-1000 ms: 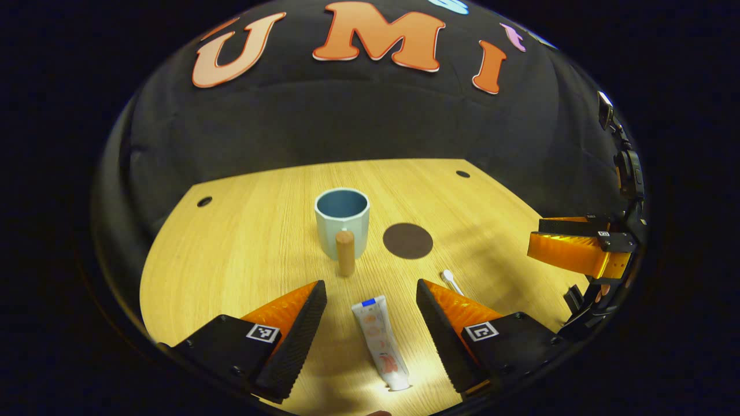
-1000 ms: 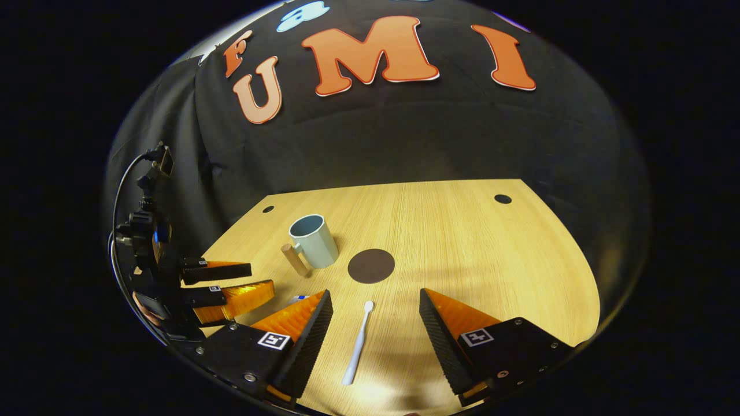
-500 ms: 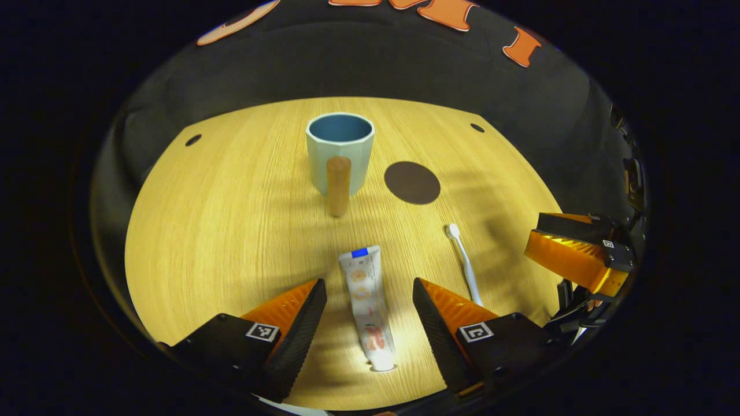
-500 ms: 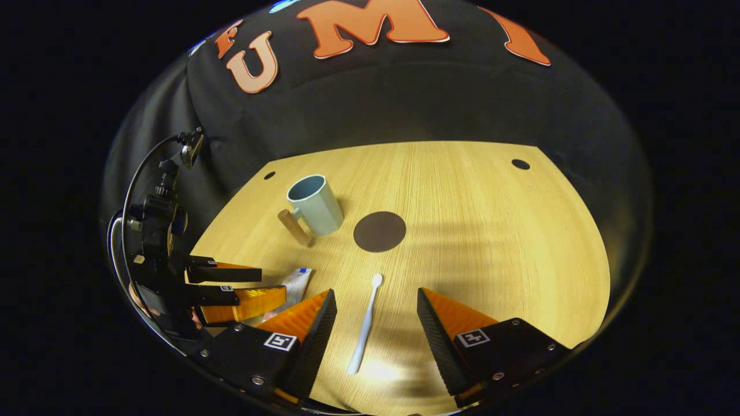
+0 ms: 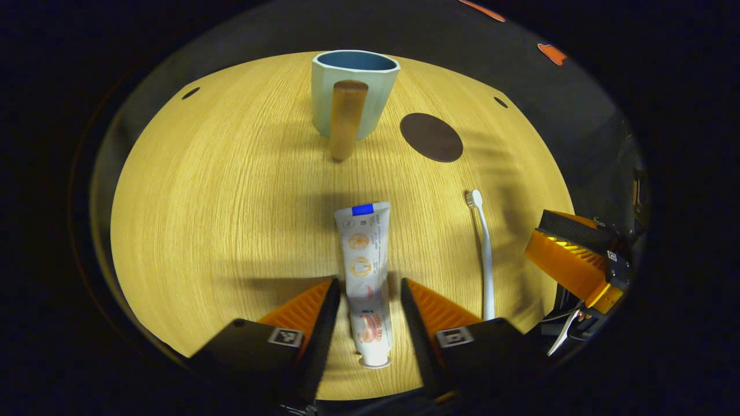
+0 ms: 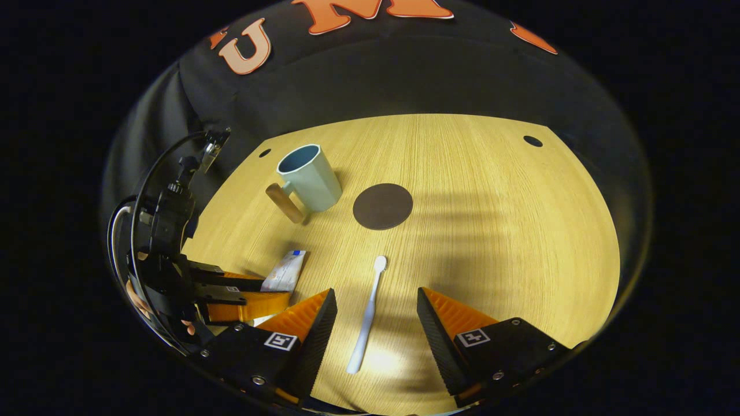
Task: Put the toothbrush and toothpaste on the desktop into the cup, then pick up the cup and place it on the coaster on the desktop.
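The white toothpaste tube (image 5: 363, 260) lies flat on the wooden table (image 5: 202, 202), cap end toward me. My left gripper (image 5: 369, 282) straddles its lower half, jaws narrow and close to its sides with thin gaps showing. In the right gripper view that left gripper (image 6: 243, 289) sits low over the toothpaste tube (image 6: 284, 270). A white toothbrush (image 6: 365, 323) lies between the wide-open fingers of my right gripper (image 6: 375, 292), head pointing away. The pale blue cup (image 5: 355, 92) with a wooden handle (image 5: 344, 118) stands upright at the back. The dark round coaster (image 5: 431, 137) lies right of it.
The toothbrush (image 5: 484, 254) lies right of the tube, with the right gripper (image 5: 572, 254) beyond it at the table's edge. Small dark holes (image 6: 532, 140) mark the table's far corners. A hand and a cable (image 6: 150, 173) show behind the left gripper.
Both grippers have dropped toward the table and tilted down. The left gripper's fingers have narrowed around the toothpaste tube. The right gripper stays wide open over the toothbrush.
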`<move>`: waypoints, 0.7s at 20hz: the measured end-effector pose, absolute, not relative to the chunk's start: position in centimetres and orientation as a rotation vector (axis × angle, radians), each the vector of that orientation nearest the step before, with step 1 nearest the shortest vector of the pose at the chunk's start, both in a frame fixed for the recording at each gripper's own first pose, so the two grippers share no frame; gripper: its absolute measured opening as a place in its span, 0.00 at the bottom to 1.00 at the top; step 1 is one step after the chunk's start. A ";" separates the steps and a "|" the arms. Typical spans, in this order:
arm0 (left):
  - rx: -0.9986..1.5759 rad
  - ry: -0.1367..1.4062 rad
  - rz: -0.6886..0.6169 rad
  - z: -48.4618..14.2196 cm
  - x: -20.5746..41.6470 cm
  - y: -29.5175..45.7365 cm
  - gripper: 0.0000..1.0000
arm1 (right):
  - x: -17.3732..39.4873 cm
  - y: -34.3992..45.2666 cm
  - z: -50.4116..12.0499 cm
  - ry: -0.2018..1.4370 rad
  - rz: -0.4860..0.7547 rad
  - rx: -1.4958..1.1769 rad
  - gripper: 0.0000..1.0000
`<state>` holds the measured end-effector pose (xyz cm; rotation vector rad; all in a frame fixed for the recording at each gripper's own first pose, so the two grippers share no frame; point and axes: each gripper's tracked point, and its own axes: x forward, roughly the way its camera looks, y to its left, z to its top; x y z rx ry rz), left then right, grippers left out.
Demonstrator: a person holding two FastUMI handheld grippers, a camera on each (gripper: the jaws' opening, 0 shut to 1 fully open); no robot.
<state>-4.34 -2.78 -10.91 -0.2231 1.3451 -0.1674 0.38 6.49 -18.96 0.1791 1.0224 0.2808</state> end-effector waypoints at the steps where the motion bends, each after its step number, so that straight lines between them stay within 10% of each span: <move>1: -0.212 1.348 -0.160 -10.6 -4.2 -2.5 0.57 | 0.5 6.6 -19.2 1.027 0.281 0.178 0.85; 9: -0.286 1.323 -0.217 -9.1 -3.0 -3.5 0.22 | 0.1 7.2 -20.6 1.080 0.292 0.196 0.76; 14: -0.309 1.303 -0.234 -8.1 -2.0 -2.4 0.16 | -0.5 8.2 -21.4 1.113 0.319 0.187 0.81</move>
